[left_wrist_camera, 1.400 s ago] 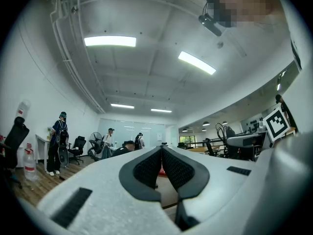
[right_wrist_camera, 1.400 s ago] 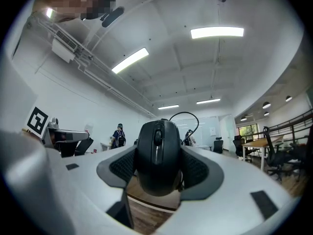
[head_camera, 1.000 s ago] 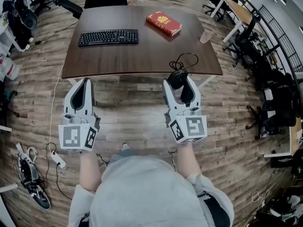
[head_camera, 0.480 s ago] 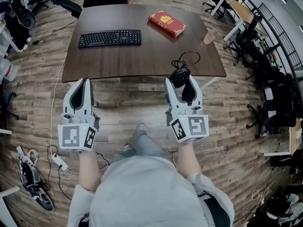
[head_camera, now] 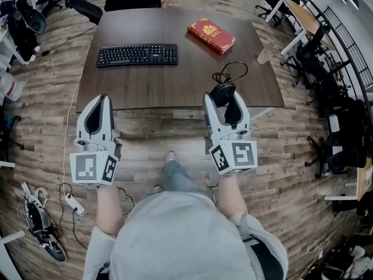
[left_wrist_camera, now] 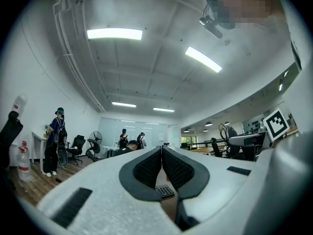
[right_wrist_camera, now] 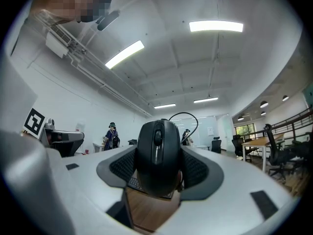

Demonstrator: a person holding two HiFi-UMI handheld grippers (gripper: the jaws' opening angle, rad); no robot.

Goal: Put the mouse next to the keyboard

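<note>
My right gripper (head_camera: 224,99) is clamped on the mouse (head_camera: 222,90), held over the table's (head_camera: 175,80) near edge, toward the right. My left gripper (head_camera: 99,102) is pinched together, empty. The keyboard (head_camera: 137,55) lies near the far left corner, so 1 carry and set-down are left.

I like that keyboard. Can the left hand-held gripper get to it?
Probably yes. Only bare table lies between the empty left hand-held gripper and the keyboard.

Left gripper (left_wrist_camera: 162,156) jaws together; keyboard (left_wrist_camera: 165,191) beyond.
</note>
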